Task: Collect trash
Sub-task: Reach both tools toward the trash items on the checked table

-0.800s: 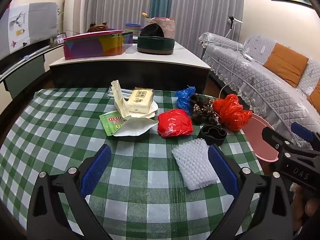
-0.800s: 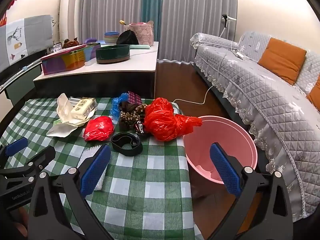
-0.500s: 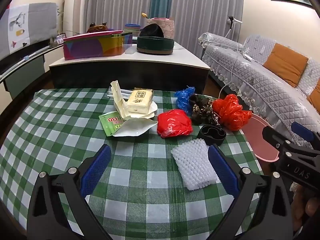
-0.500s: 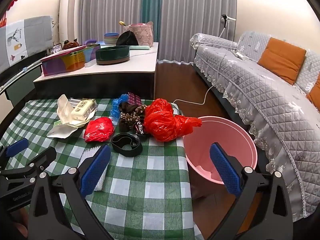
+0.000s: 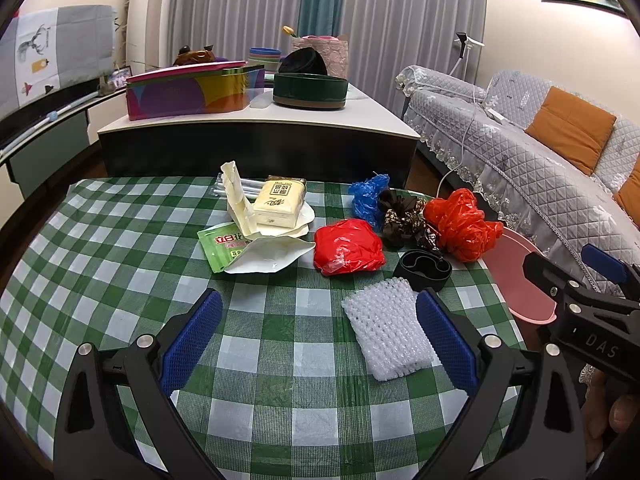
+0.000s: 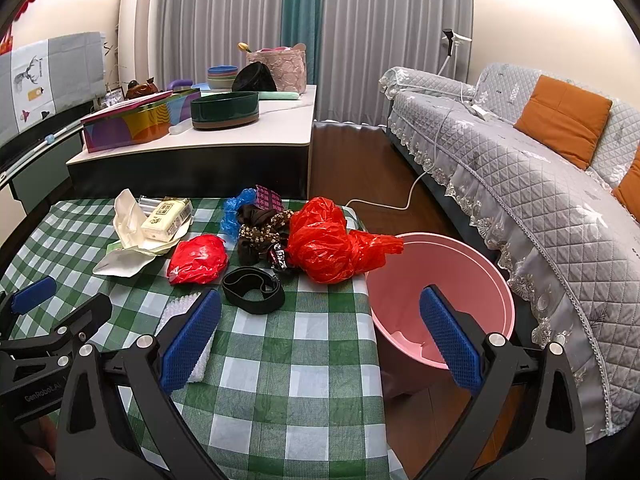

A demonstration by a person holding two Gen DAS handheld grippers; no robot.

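Glossy crinkled red plastic bag [image 5: 347, 246], white knobbly foam net [image 5: 387, 332], smooth pink plastic bin [image 6: 440, 304], checked cloth [image 5: 280, 344].

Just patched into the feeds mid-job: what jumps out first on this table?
The bright red plastic bags: a crumpled red bag mid-table and a bigger orange-red bag at the table's edge, right beside the pink bin standing on the floor. Nearest the open left gripper lies a white foam net, on the green checked tablecloth.

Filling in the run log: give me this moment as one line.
left gripper: open, empty | right gripper: open, empty | trash on table: untouched | pink bin: beside table, nearly empty
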